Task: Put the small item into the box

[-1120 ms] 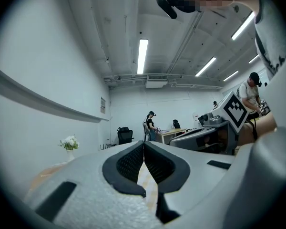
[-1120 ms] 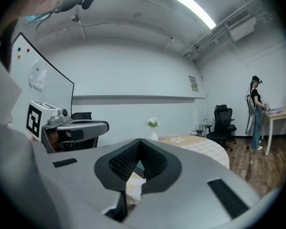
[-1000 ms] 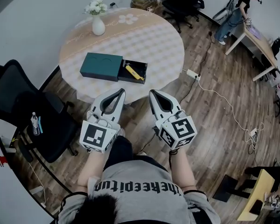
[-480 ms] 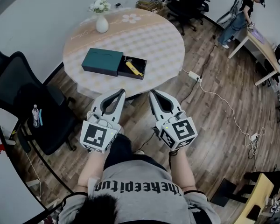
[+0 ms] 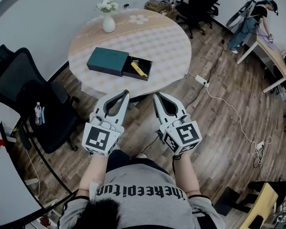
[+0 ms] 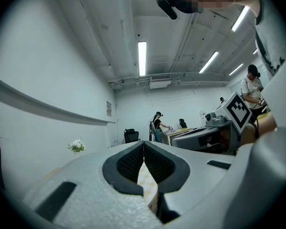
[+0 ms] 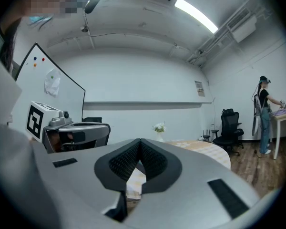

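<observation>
I held left gripper (image 5: 125, 93) and right gripper (image 5: 156, 96) jaws closed, empty. At 12 o'clock, dark teal rectangular box (image 5: 107, 61) sat on round patterned table (image 5: 169, 42).

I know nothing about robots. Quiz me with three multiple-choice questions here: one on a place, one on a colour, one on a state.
1. The yellow item lies: A in the open drawer of the box; B on top of the box; C in a gripper.
2. The box is: A red; B dark teal; C white.
3. The left gripper and right gripper are: A both shut, empty; B both wide open; C both gripping the box.
Answers: 1A: it shows inside the pulled-out drawer. 2B: its cover is teal. 3A: their jaws meet with nothing between.
</observation>
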Motion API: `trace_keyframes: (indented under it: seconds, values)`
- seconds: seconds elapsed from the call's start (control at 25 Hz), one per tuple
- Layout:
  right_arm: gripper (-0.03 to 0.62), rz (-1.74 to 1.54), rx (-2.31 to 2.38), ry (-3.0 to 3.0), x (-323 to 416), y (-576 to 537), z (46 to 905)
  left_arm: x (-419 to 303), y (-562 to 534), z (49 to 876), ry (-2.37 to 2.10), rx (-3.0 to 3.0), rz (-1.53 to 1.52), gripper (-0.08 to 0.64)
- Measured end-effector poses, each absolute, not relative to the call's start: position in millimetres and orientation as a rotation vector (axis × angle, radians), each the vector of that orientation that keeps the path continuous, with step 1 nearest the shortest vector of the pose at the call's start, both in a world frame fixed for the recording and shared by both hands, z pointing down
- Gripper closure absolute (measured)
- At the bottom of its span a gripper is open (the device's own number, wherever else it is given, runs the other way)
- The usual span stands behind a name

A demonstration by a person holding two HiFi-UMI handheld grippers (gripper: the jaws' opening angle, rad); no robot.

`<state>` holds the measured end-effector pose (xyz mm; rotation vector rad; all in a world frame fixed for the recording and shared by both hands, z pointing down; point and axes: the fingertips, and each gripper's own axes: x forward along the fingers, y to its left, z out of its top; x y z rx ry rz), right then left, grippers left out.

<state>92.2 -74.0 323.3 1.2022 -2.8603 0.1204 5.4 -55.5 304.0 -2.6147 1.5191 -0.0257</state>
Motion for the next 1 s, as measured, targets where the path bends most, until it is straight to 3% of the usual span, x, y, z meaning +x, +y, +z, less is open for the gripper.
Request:
trace_keyframes:
  seconds: [1.0]
  values:
    - [0.586, 0.085, 1.231, -2.861, 92.5, -67.8, 321.5, 4.8, -52.2, 310.6, 1.520, -2.650, -0.026, 0.543]
